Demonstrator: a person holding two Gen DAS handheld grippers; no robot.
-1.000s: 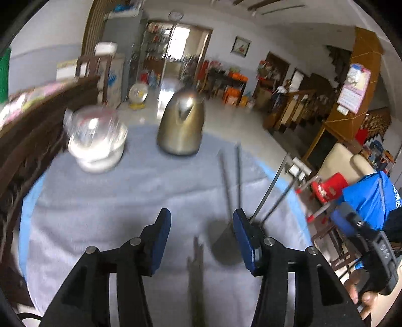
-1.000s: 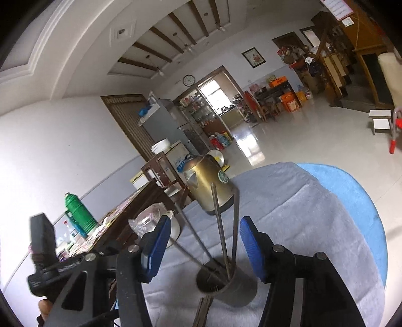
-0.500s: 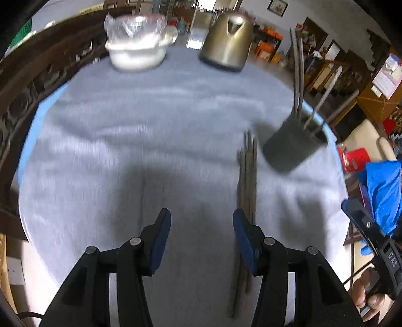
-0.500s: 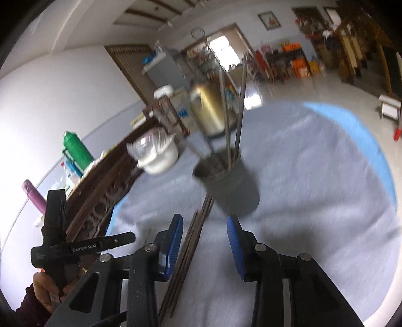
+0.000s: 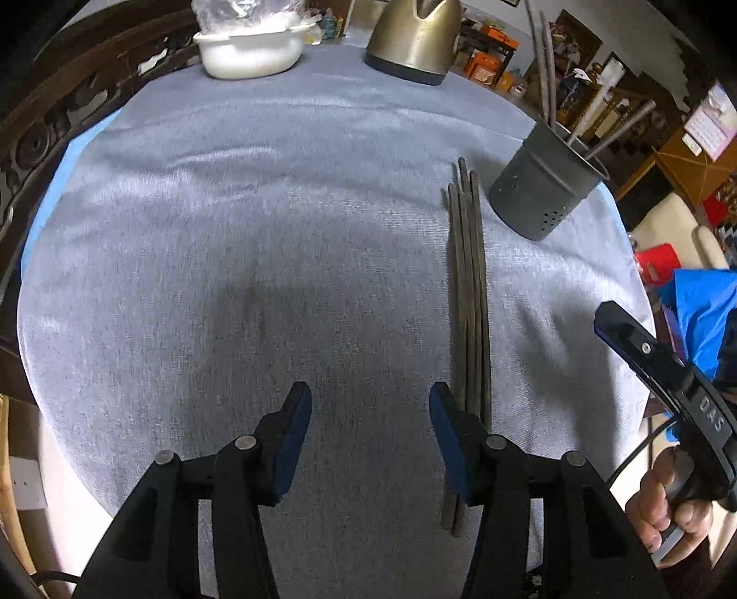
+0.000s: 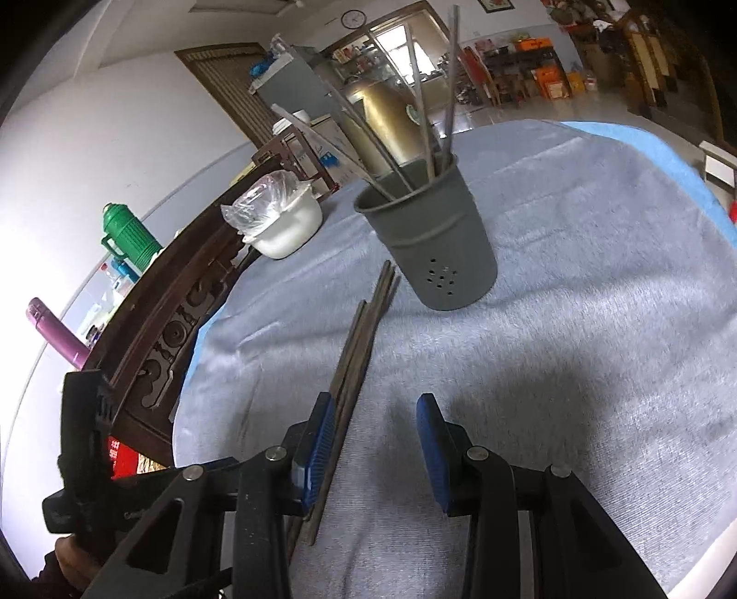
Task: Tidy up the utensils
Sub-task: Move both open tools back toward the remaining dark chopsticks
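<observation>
Several dark chopsticks [image 5: 469,285] lie in a bundle on the grey tablecloth [image 5: 258,239]; they also show in the right wrist view [image 6: 364,331]. A grey perforated utensil holder [image 5: 543,184] stands just beyond them with several chopsticks upright in it; it also shows in the right wrist view [image 6: 433,244]. My left gripper [image 5: 371,405] is open and empty, its right finger beside the bundle's near end. My right gripper [image 6: 373,419] is open and empty, its left finger next to the bundle.
A gold kettle [image 5: 414,37] and a white bowl covered in plastic [image 5: 251,46] stand at the far side of the table. A carved dark wooden chair back [image 6: 175,313] borders the table's left. A green thermos [image 6: 129,235] stands behind it.
Both grippers have tilted down and pulled back towards the table's near side. The chopstick bundle and the holder have come fully into view below them.
</observation>
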